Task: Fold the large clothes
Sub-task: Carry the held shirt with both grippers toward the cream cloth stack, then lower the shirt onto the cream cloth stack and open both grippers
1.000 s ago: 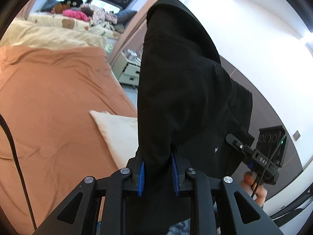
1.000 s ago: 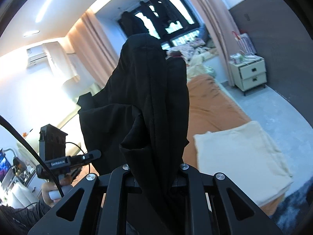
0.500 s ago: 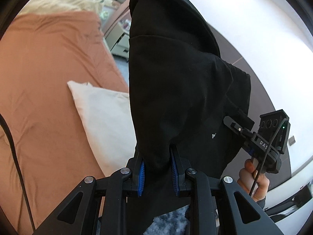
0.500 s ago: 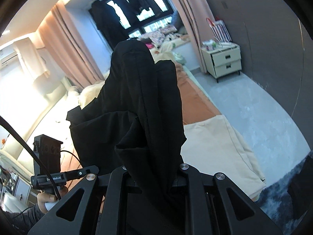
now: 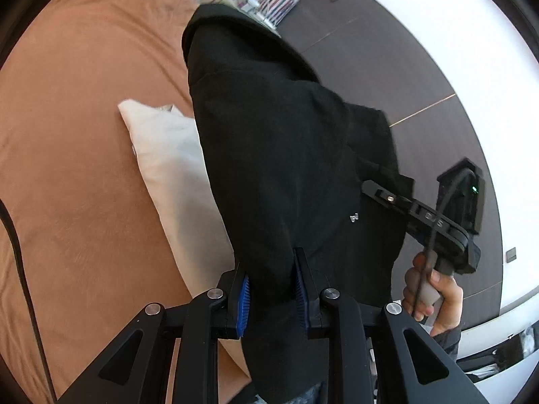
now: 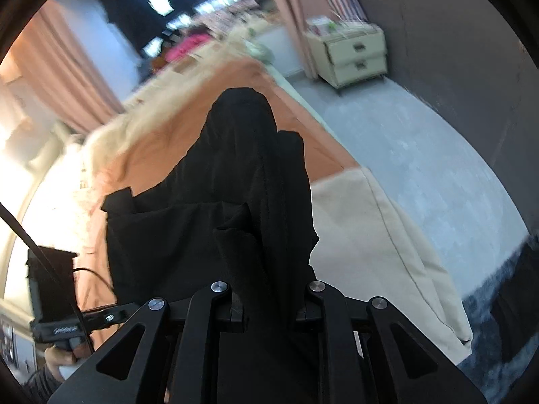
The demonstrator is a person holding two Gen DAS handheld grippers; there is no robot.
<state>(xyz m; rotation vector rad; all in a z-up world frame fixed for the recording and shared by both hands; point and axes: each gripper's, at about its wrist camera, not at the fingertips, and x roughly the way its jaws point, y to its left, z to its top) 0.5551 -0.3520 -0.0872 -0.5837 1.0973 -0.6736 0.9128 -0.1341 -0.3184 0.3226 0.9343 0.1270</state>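
Your left gripper point(image 5: 272, 291) is clamped on a thick bunch of the black garment point(image 5: 286, 155), blue pads point(image 5: 243, 299) pressing the cloth from both sides. The fabric rises ahead of the fingers and spreads right toward your right gripper point(image 6: 269, 306), which also has black cloth bunched between its fingers; its jaws have just been easing apart, and the cloth hides the pads, so you cannot tell whether they grip. Left of and beneath the left tool lies the orange bedcover point(image 5: 84, 168) with a cream cushion point(image 5: 175, 168) just beside the garment
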